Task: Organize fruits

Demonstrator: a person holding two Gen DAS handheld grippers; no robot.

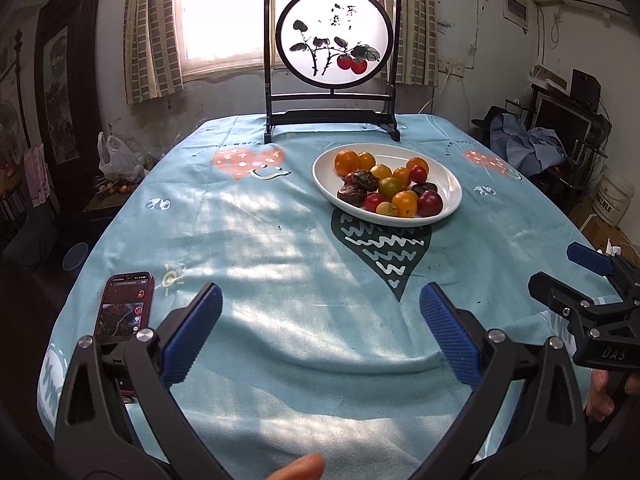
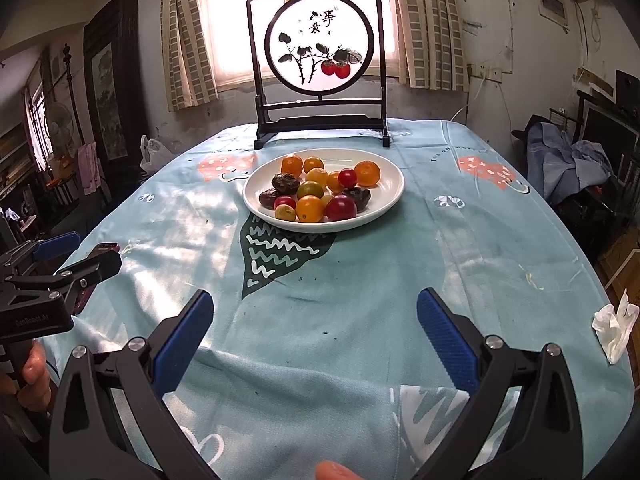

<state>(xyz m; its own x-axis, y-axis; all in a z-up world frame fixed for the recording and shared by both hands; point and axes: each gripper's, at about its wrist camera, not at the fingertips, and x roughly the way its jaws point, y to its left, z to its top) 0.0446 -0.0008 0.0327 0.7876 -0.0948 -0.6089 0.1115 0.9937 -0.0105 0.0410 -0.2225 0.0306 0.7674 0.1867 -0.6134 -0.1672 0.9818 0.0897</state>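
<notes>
Fruits: a heap of small round ones, orange, yellow, red and a greenish one, with a few dark wrinkled ones among them, all together on the white plate [image 2: 390, 196]; none lies loose on the cloth that I can see.
Plate: oval, on the blue tablecloth [image 1: 280, 280], past the middle of the table, just in front of the painted screen [image 1: 334, 36].
Long axis: the plate runs roughly crosswise to both tongs, a little slanted.
Left tongs [image 1: 320, 330]: spread wide, nothing between the blue pads, held low over the near cloth.
Right tongs [image 2: 314, 330]: likewise spread wide and holding nothing, level with the left pair and beside it.
Which way the fruit lies: straight ahead and well apart from both; from the left tongs it sits ahead and off to the right, from the right tongs almost dead ahead, a touch left.
Nearer hand: the right, by my reckoning, since the plate sits more squarely in its line.
Stage: hard to call. Fruit gathered on one plate fits a tidy-up already done, or a mixed heap waiting to be sorted by kind; the two look alike from here.
Other things: a phone [image 1: 126, 308] by the left edge, a crumpled tissue [image 2: 614, 330] by the right edge.
</notes>
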